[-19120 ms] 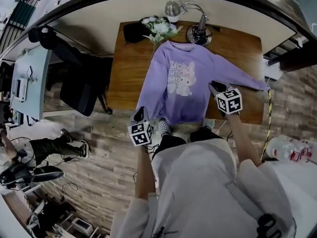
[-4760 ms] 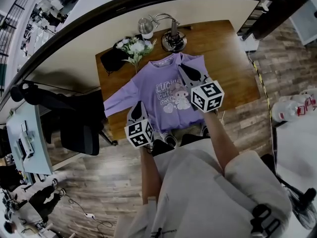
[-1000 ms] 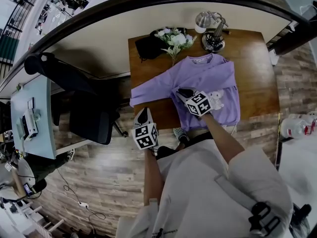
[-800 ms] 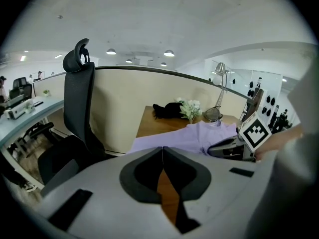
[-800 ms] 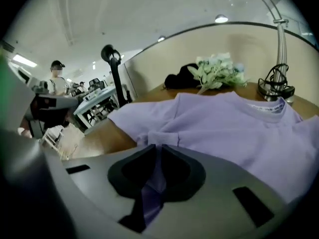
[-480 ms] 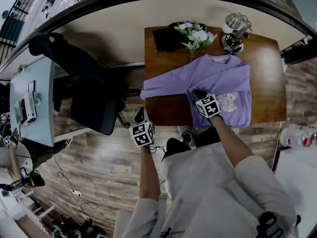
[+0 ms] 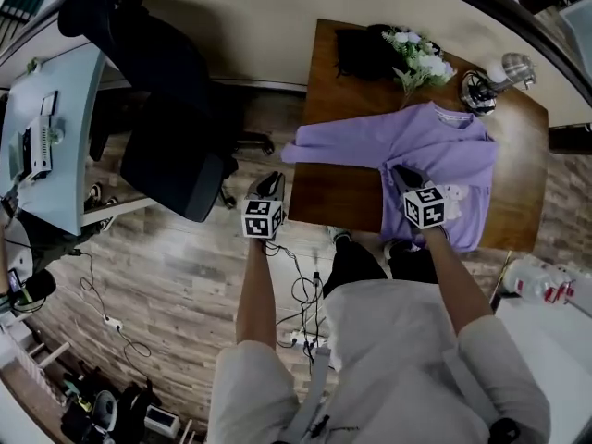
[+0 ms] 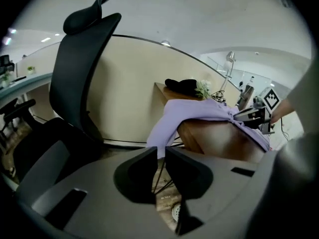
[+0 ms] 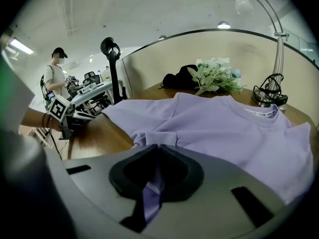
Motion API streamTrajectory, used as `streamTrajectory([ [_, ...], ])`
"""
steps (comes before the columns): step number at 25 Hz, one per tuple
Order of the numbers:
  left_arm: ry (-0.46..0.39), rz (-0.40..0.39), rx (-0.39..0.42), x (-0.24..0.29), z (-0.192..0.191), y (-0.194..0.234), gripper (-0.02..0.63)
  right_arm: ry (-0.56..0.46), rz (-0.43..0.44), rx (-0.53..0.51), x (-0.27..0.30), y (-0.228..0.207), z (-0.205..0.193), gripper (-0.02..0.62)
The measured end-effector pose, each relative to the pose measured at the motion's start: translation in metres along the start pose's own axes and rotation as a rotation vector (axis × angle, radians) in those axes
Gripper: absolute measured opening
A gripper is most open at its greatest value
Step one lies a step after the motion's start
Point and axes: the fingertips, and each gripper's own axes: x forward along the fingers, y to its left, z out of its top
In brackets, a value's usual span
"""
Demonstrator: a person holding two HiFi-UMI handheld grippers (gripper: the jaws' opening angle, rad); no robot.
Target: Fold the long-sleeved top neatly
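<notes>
Fingers just closed on the top (image 7: 449,141) on the counter (image 7: 338,197), the right gripper (image 7: 400,173) is holding it while the left gripper (image 7: 271,186), clenched empty, is dropping toward the dangling sleeve (image 7: 328,144), probably next

Both bare forearms reached out from the torso (image 7: 388,340) toward twelve o'clock in the head view. The left forearm (image 7: 252,289) ran almost straight up the picture, and the left gripper (image 7: 269,184) at its end tipped downward, its jaws drawn together to a thin slit. The right forearm (image 7: 453,280) leaned toward eleven o'clock. The right gripper (image 7: 401,172) sat at three o'clock of the left one, well apart from it, and also angled down. Its jaws had just been closing and pinched a strip of the purple top (image 9: 239,133) between them.
</notes>
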Motion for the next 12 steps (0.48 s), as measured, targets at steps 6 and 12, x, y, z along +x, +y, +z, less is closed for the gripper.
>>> streamTrajectory([
  [6,0.136,-0.129,0.209,0.050,-0.022,0.012,0.175,-0.001,-0.004,-0.013,0.000,-0.001,-0.001,0.023],
  [12,0.184,-0.173,0.150,0.092,-0.048,0.024,0.219,-0.016,-0.025,-0.043,0.003,0.003,0.003,0.023],
])
